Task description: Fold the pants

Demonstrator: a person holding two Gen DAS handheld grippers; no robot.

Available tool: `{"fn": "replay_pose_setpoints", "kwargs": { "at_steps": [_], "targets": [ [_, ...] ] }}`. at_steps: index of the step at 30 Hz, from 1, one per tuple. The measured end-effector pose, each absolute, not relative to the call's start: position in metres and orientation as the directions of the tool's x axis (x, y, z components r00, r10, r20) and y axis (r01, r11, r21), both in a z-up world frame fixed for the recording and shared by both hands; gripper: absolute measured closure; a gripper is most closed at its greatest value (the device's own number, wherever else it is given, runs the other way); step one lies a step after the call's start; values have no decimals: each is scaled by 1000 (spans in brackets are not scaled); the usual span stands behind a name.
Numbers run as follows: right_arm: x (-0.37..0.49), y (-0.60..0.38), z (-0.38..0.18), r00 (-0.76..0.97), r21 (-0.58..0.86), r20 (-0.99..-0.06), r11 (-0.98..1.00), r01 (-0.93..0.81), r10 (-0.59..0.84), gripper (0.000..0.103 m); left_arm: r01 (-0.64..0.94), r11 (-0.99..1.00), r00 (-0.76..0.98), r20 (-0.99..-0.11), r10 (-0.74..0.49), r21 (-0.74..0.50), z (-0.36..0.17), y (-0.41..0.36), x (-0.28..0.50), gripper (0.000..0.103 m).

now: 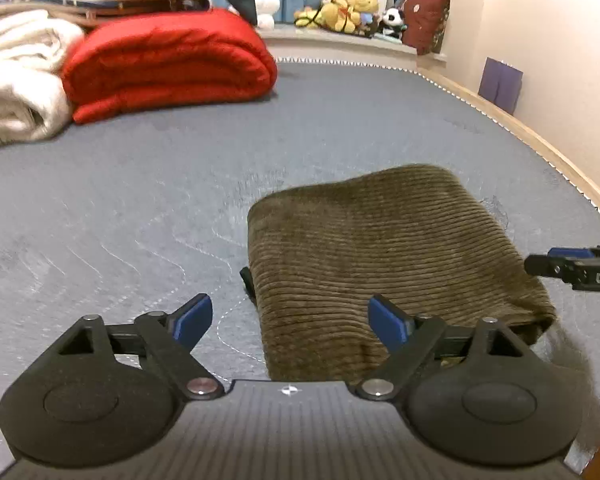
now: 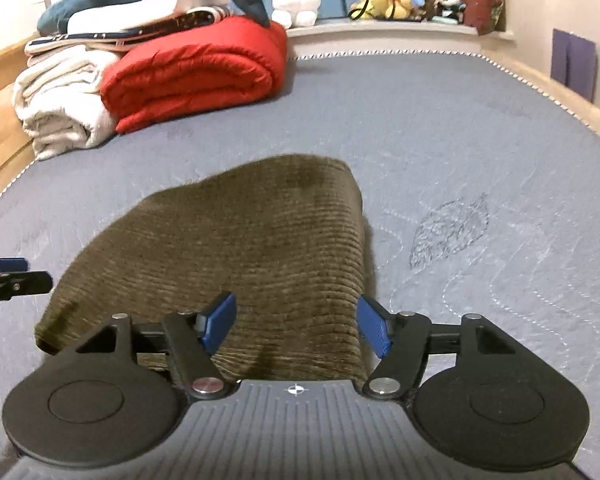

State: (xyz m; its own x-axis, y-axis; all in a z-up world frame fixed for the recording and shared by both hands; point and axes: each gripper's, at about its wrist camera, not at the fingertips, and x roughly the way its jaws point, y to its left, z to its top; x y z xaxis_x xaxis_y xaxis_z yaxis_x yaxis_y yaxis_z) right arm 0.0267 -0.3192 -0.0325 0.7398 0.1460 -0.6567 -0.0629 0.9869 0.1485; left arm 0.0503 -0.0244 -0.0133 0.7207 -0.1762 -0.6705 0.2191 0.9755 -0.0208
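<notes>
Pants [image 1: 380,264], brown corduroy, lie on the grey mattress [image 1: 140,200] as a compact, squarish bundle, folded over at least once with the rounded fold edge facing away and the layered edges toward whoever is holding the tools. The left gripper [image 1: 290,322] hangs above the bundle's near left corner with its jaws spread wide and nothing between the blue pads. The right gripper [image 2: 296,326] sits over the near right side, its jaws also apart, clear of the cloth and gripping nothing. From where I stand the folding looks essentially finished: the bundle is tidy, no leg or waistband trails out, apart from a small dark bit peeking at its left edge. What may be left is one more tuck or a pat to flatten it. Farther up the bed rest a rolled red quilt [image 1: 168,64] and a cream blanket [image 1: 16,80].
</notes>
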Motion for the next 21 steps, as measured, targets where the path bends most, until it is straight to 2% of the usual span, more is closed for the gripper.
{"fn": "replay_pose_setpoints", "kwargs": {
  "at_steps": [4, 7, 8, 10, 12, 14, 17, 21],
  "targets": [
    [8, -306, -11, 778, 100, -616, 992, -73, 119, 33, 207, 978, 747, -647, -156, 2, 4, -30, 25, 10],
    [-14, -287, 10, 818, 19, -568, 995, -94, 88, 22, 192, 981, 760, -633, -149, -1, 16, -34, 7, 9],
    [-22, -282, 16, 828, 7, -554, 995, -97, 85, 19, 186, 982, 765, -628, -145, 0, 20, -36, 0, 0],
    [-38, -274, 31, 843, -3, -534, 997, -81, 67, 14, 169, 985, 772, -625, -119, 21, 27, -39, -13, 0],
    [-49, -267, 46, 848, -9, -528, 998, -57, 44, 4, 159, 987, 757, -645, -103, 28, 35, -41, -24, 0],
    [-57, -263, 61, 852, 6, -524, 1000, -21, 21, 1, 156, 988, 739, -665, -113, 5, 40, -40, -32, 0],
    [-73, -262, 72, 865, 65, -500, 998, -14, 45, 1, 128, 992, 732, -674, -95, -1, 45, -42, -43, 0],
    [-85, -257, 52, 874, 50, -484, 999, -19, 41, 1, 127, 991, 750, -649, -128, -49, 35, -46, -52, 0]
  ]
}}
